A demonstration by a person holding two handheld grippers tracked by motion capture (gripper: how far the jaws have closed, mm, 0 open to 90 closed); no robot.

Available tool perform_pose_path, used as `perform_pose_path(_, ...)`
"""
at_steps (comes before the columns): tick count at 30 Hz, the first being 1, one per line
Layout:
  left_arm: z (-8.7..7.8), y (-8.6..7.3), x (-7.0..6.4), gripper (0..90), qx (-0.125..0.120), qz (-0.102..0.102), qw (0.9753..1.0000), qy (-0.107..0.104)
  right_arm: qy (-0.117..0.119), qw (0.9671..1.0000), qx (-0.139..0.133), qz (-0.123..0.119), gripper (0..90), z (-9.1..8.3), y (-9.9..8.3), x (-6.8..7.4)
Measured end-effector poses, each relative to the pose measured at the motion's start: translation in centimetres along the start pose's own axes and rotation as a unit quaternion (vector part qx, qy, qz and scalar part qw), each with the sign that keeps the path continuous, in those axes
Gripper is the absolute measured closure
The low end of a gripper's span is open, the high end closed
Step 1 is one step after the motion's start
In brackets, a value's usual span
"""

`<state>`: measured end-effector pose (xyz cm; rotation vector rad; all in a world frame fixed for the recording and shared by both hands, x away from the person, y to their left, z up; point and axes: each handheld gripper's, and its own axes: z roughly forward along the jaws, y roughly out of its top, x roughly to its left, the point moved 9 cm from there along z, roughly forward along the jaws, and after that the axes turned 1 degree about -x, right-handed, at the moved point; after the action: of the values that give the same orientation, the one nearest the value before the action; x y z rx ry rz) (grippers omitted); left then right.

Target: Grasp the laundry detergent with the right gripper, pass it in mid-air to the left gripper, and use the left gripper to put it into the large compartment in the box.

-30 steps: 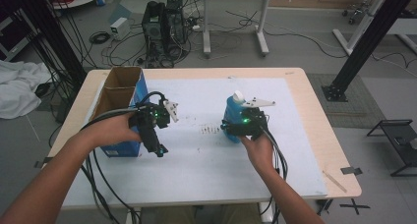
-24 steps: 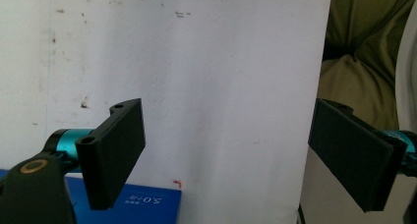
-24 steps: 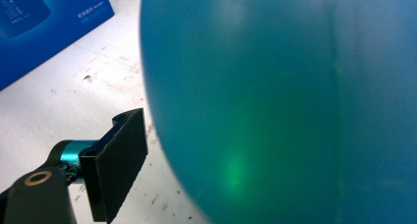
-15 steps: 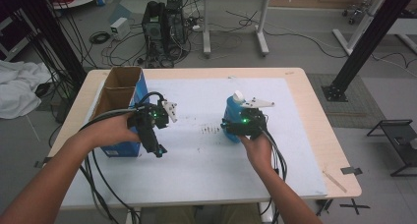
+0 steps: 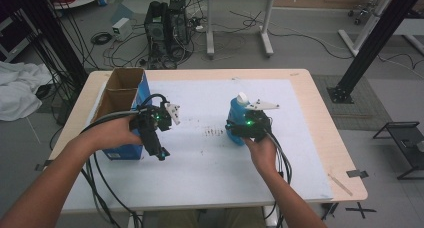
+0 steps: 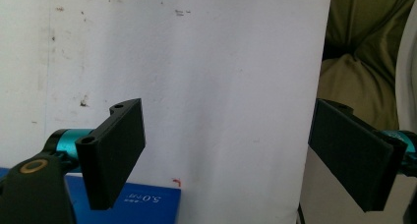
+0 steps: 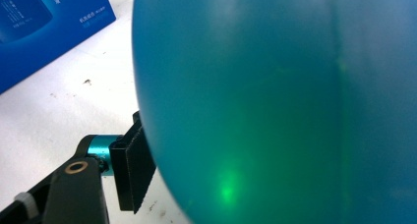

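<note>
High view: the blue bottle (image 5: 237,119) is stood upright on the worktop (image 5: 310,153), white cap up, long axis vertical. It is clamped by the right tool (image 5: 239,130). The left tool (image 6: 226,155) is held wide open with nothing between its jaws.

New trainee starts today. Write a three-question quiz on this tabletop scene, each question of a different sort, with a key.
1. True or false: the left gripper has its jaws closed on the blue box.
2. Multiple choice: what is the right gripper placed around? A) a white cloth B) the blue bottle C) a cardboard tube
3. Fill in: the bottle's cap is ____ in colour.

Key
1. False: in the left gripper view the jaws stand wide apart over the white mat, with nothing between them.
2. B: the right gripper view shows a jaw pad against the bottle's side.
3. White.
</note>
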<state>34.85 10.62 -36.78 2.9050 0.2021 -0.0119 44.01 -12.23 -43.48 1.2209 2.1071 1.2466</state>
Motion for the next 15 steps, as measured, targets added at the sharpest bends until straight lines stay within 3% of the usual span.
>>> perform_pose_path(5,0.03,-0.06,0.08,14.1,0.004,0.006,1.0000,0.002,0.003,1.0000,0.005,-0.002,25.9,-0.03,-0.10,-0.17)
perform_pose_path(9,0.04,-0.01,-0.01,14.1,-0.001,0.000,1.0000,0.000,-0.001,1.0000,0.006,0.005,27.6,-0.04,-0.17,-0.27)
perform_pose_path(15,0.09,0.03,0.00,14.1,0.001,0.000,1.0000,0.001,0.003,1.0000,0.004,-0.005,31.5,0.04,-0.17,-0.11)
